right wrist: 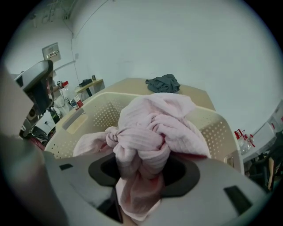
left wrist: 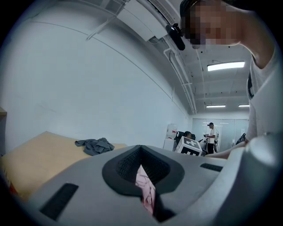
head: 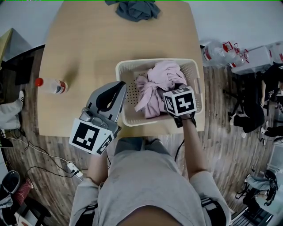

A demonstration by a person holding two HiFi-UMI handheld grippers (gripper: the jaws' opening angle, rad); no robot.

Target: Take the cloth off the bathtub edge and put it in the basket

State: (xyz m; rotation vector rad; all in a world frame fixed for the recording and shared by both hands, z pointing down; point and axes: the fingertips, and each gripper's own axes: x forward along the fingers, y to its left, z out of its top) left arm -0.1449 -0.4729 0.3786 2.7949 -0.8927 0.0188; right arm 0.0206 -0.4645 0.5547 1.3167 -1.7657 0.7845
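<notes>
Left gripper (left wrist: pixel 140 150), nearest: jaws together, nothing pinched. The pink sliver in its slit reads as cloth lying beyond.

Right gripper (right wrist: pixel 140 167): tilted down over the basket, jaws spread, not clamping. Pink cloth (head: pixel 155 88) is bunched between them, with one fold drooping through the gap.

The cloth is heaped inside the perforated cream basket (head: pixel 132 64), which sits close to the near edge of the table (head: pixel 88 44).

Risk: if that fold snags on a pad as the gripper lifts away, the bundle could be dragged back over the rim. It could also tug the light basket off the edge.

Far side: grey cloth (head: pixel 135 9), well apart, no threat.
</notes>
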